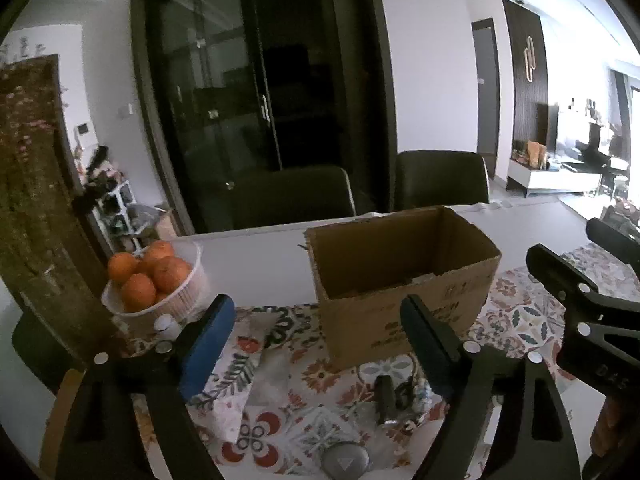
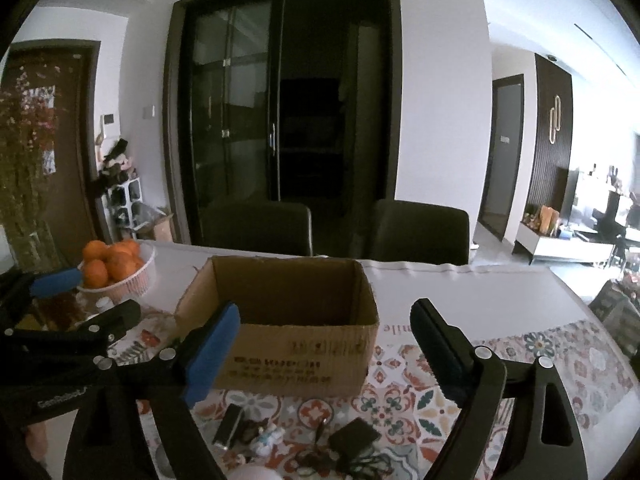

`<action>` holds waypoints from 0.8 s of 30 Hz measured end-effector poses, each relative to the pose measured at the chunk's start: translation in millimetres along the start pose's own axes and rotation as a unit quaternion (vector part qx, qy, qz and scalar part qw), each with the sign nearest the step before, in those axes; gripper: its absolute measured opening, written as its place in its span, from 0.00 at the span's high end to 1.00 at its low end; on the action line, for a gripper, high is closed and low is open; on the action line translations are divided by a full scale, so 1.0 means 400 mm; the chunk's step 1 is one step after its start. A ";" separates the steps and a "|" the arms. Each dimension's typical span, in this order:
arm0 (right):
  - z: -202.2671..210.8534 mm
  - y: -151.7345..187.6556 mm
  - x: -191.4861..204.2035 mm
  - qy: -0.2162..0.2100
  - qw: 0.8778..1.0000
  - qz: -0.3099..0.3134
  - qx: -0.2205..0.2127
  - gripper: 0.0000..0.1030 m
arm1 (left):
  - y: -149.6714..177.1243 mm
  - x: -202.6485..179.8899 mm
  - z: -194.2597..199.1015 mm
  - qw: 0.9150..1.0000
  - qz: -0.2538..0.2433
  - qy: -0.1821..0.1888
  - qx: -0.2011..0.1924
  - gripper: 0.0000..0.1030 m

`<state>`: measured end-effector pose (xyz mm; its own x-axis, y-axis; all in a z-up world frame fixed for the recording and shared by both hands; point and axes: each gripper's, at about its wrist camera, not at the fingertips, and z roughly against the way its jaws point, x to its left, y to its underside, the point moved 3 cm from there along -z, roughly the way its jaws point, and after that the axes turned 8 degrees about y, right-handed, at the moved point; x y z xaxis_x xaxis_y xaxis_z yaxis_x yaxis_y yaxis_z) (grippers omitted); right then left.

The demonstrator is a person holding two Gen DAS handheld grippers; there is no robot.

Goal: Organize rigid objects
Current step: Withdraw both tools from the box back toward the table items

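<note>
Box (image 2: 296, 354) – matt brown cardboard, raw edges; tablecloth (image 2: 404, 396) – patterned cloth; basket (image 1: 182, 300) – white ribbed plastic.

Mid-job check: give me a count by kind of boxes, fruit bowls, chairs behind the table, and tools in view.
cardboard box: 1
bowl of oranges: 1
chairs: 2
left tool and right tool, both open and empty: 2
Total: 6
</note>
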<state>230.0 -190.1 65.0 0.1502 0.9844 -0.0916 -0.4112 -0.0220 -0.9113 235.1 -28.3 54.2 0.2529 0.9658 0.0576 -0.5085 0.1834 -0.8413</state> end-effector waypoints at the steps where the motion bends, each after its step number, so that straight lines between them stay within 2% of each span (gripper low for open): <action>1: 0.011 0.006 0.000 0.000 1.000 -0.002 -0.002 0.12 | 0.009 0.001 0.010 1.000 -0.002 -0.003 -0.003 0.15; 7: 0.057 0.045 0.002 0.005 1.000 -0.009 -0.003 0.09 | 0.055 0.001 0.054 1.000 0.001 -0.013 -0.010 0.12; 13: 0.100 0.086 0.002 0.007 1.000 -0.024 0.002 0.07 | 0.104 0.001 0.091 1.000 0.015 -0.008 -0.008 0.10; 18: 0.136 0.114 0.005 0.013 1.000 -0.020 -0.003 0.07 | 0.148 0.000 0.122 1.000 0.015 -0.017 -0.009 0.08; 24: 0.171 0.159 0.014 0.012 1.000 -0.013 0.000 0.06 | 0.210 0.005 0.143 1.000 0.024 -0.011 -0.002 0.07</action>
<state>143.3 -174.0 33.9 0.1827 0.9802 -0.0770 -0.4068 0.0041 -0.9135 146.0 -0.5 14.4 0.2094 0.9774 0.0289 -0.5168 0.1357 -0.8453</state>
